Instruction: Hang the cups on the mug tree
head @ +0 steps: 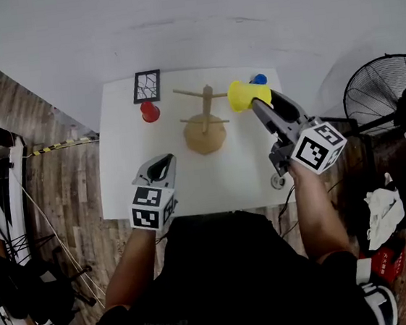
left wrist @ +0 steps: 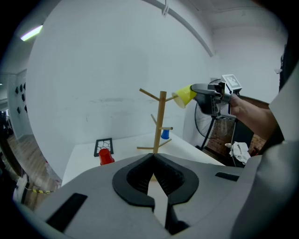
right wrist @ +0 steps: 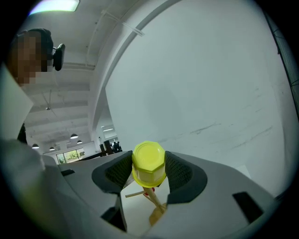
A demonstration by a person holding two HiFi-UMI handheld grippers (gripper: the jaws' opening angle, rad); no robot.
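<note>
A wooden mug tree [head: 206, 125] stands mid-table, its pegs bare; it also shows in the left gripper view [left wrist: 160, 122]. My right gripper [head: 253, 103] is shut on a yellow cup [head: 240, 95], held in the air just right of the tree's top; the cup's base [right wrist: 148, 164] sits between the pads, above the tree [right wrist: 152, 201]. A red cup [head: 150, 112] stands upside down at the table's back left. A blue cup [head: 258, 80] peeks out behind the yellow one. My left gripper [head: 162, 164] hovers shut and empty over the table's front left.
A black-framed coaster rack [head: 146, 86] lies at the back left corner of the white table [head: 131, 173]. A standing fan [head: 388, 93] is on the floor to the right. A white wall runs behind the table.
</note>
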